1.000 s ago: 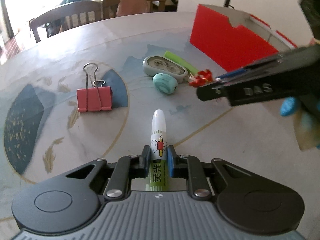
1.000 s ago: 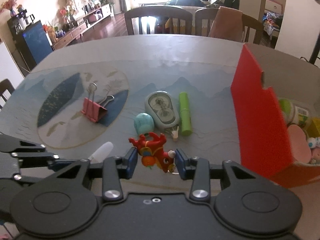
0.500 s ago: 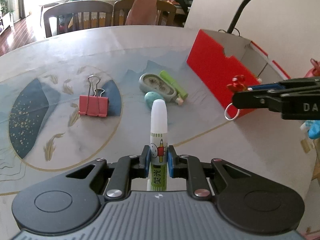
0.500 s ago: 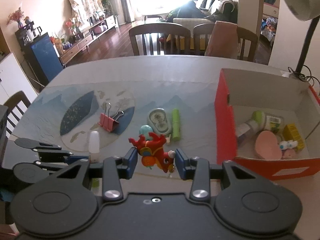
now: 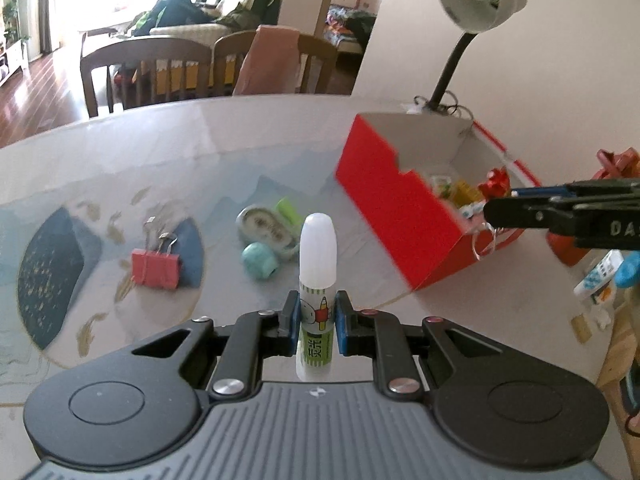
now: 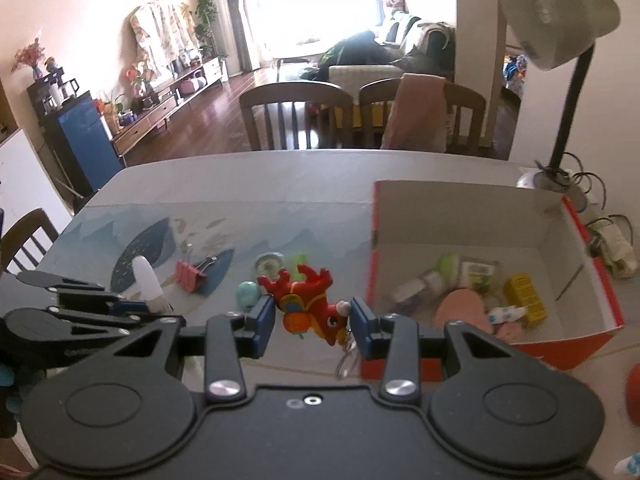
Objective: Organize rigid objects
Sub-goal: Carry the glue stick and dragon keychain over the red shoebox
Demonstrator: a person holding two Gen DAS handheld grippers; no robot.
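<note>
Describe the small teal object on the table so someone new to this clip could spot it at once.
Start at the red box and look left across the table mat. Just before the oval tape dispenser lies a teal egg-shaped object. It is the only rounded, plain turquoise piece; the red binder clip sits further left.

Glue stick [image 5: 316, 304] base hidden behind hand-held gripper body; box [image 6: 472, 296] contents blurred.

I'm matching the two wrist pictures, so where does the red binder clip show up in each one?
Left wrist: red binder clip lies left of centre on the table mat, left of the held glue stick.
Right wrist: red binder clip lies left of centre, beyond the tool.
Shared landmark: the red box.
</note>
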